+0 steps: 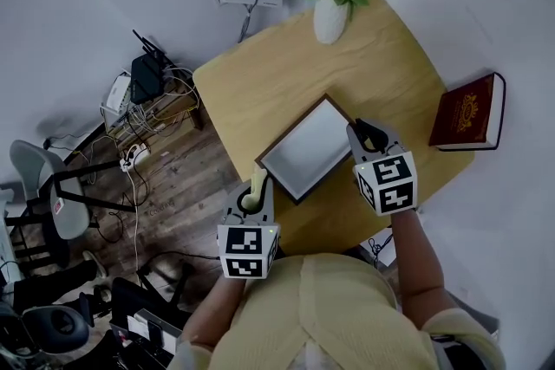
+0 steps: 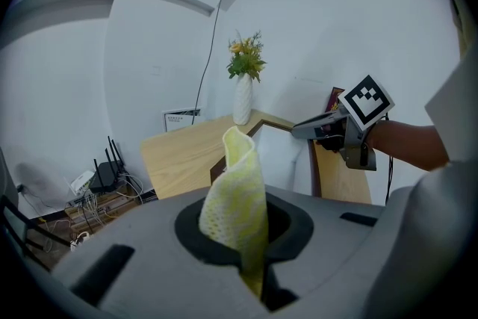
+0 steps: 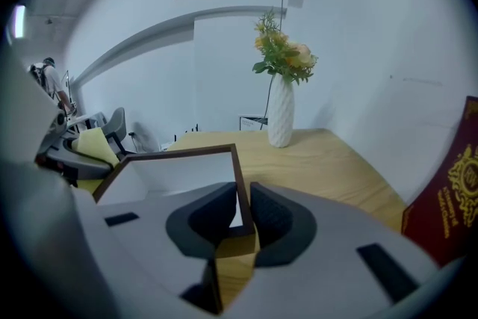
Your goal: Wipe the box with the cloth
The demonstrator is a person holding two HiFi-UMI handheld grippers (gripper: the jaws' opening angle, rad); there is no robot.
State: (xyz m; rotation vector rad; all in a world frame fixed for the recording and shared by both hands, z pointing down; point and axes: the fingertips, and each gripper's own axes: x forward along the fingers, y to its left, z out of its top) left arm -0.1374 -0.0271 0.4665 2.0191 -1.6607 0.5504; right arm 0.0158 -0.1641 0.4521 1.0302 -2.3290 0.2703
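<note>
Pinching a pale yellow mesh cloth [image 2: 235, 198] between its pressed-together jaws, the left gripper [image 1: 257, 186] hangs at the near left edge of the light wooden counter [image 1: 381, 56]. The cloth stands up out of the jaws in a loose fold. In the head view it lies just beside the near left corner of the shallow white box with a dark brown rim [image 1: 308, 150]; whether it touches the rim cannot be told.

The box lies flat on the counter, turned cornerwise to the person, its inside bare. At its right corner the right gripper [image 3: 243, 217] has its jaws closed on the brown rim, one dark pad on either side of it.

Farther back stands a white ribbed vase of yellow and pink flowers [image 1: 329, 20], upright, well apart from the box. At the counter's right edge lies a dark red hardback book [image 1: 468, 113].
</note>
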